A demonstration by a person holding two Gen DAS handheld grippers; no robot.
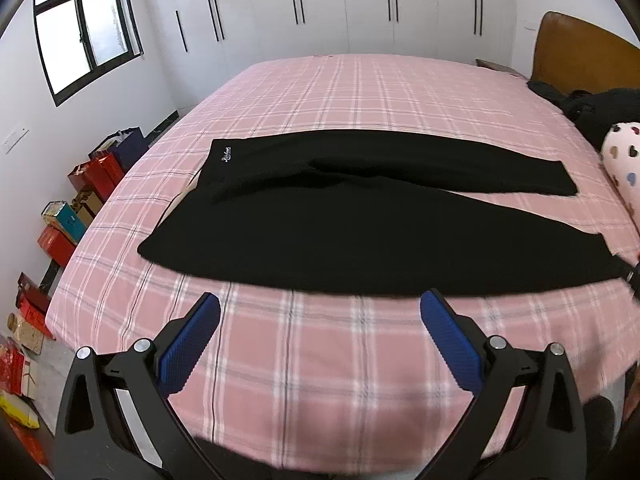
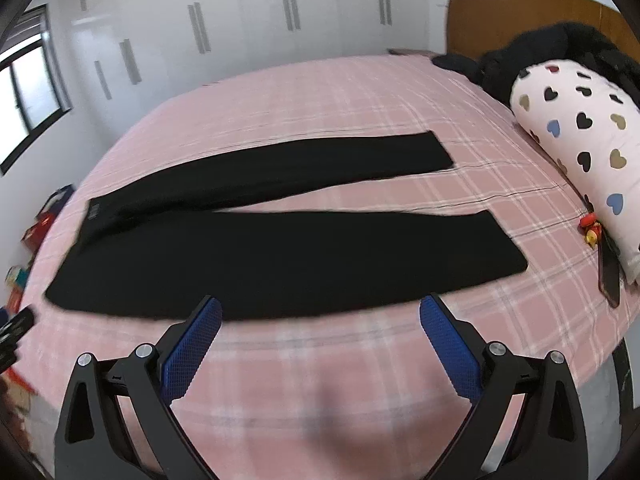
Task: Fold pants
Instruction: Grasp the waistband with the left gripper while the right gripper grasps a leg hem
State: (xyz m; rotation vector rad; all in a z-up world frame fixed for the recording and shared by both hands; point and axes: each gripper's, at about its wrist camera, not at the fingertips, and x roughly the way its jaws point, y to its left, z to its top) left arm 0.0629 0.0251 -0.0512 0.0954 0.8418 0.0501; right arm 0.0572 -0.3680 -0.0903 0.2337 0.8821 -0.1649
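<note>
Folding hasn't started: long black fabric pants [image 1: 360,216] lie flat, legs splayed, near the front edge of the pink plaid bed [image 1: 320,380]. I hold left claw [image 1: 320,340] and right claw [image 2: 320,340] released, empty.

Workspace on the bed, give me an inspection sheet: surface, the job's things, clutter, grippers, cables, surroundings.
Surface: bed with a pink plaid sheet, mostly smooth.
Job's things: black pants laid flat and unfolded, waistband to the left, the two legs spread apart toward the right.
Clutter: heart-print pillow and dark clothing at the headboard end; a small red and yellow item beside the pillow.
Grippers: left gripper open, empty, short of the pants' near edge; right gripper open, empty, at the near edge.
Cables: nothing seen.
Surroundings: white wardrobes, window, wooden headboard, boxes on the floor beside the bed.
</note>
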